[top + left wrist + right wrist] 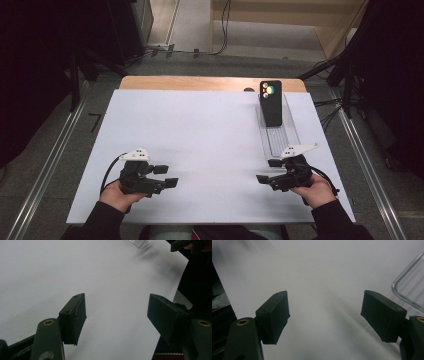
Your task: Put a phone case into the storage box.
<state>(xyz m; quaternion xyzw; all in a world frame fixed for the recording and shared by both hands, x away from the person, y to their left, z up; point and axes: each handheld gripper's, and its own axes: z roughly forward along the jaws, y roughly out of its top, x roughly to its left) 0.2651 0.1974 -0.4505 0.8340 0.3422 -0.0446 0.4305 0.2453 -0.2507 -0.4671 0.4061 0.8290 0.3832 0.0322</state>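
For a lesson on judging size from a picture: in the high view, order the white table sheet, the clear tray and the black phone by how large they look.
1. White table sheet: by far the largest.
2. Clear tray: long and narrow.
3. Black phone: smallest, standing in the tray's far end, so distance may shrink it a little.

A sheet (pixel 200 145) lies flat on the counter (pixel 200 83), covering all but a strip along the far edge. On the sheet's right side a tray (pixel 280 137) runs lengthwise from far to near. A phone (pixel 271 103) stands upright in the tray's far end, leaning back. Just behind the phone, a small object (pixel 248 90) sits on the counter's far strip; what it is cannot be told. The left gripper (pixel 167 176) is over the sheet's near left part. The right gripper (pixel 267 171) is over the near right part, just before the tray's near end. The two grippers are well apart, jaws turned toward each other.
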